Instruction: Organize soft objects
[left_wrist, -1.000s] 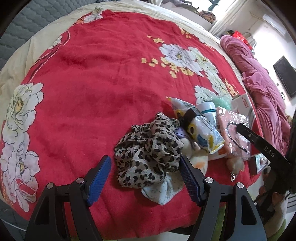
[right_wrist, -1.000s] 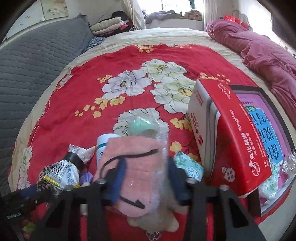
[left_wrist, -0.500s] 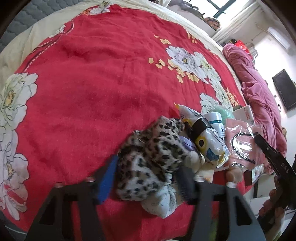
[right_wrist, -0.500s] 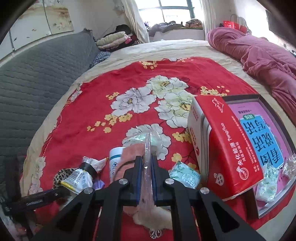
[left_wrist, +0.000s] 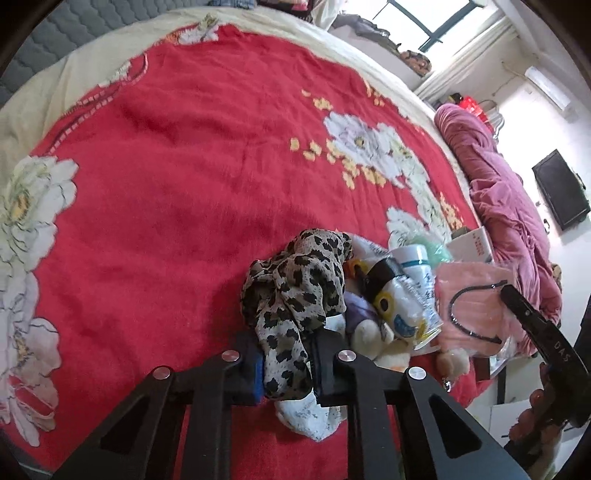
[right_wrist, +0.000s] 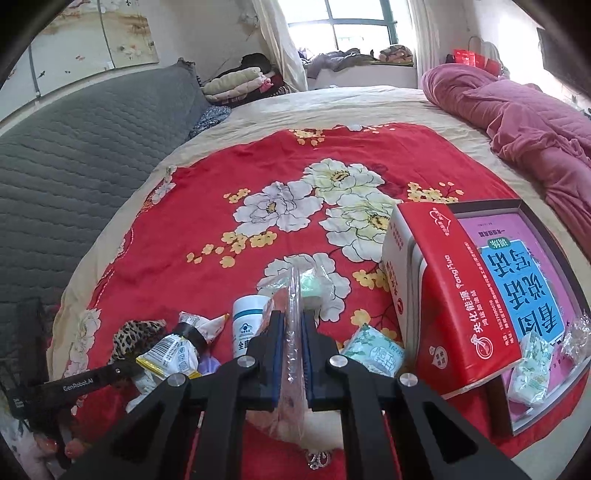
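Observation:
My left gripper (left_wrist: 286, 363) is shut on a leopard-print scarf (left_wrist: 295, 291), bunched on the red floral blanket (left_wrist: 166, 192); a white patterned cloth (left_wrist: 306, 415) hangs below the jaws. My right gripper (right_wrist: 293, 354) is shut on a clear plastic bag with a pink cloth inside (right_wrist: 291, 332), which also shows in the left wrist view (left_wrist: 476, 295), raised off the pile. A plush toy (left_wrist: 373, 332), a snack packet (left_wrist: 402, 306) and a white bottle (right_wrist: 247, 325) lie between the two.
A red tin box (right_wrist: 447, 295) leans on a dark tray with a picture book (right_wrist: 524, 280) at the right. Tissue packs (right_wrist: 376, 354) lie by the box. A purple quilt (right_wrist: 535, 125) lies far right, a grey headboard (right_wrist: 74, 166) left.
My left gripper moved in around the leopard scarf and shut on it. My right gripper shut on the bagged pink cloth and lifted it up.

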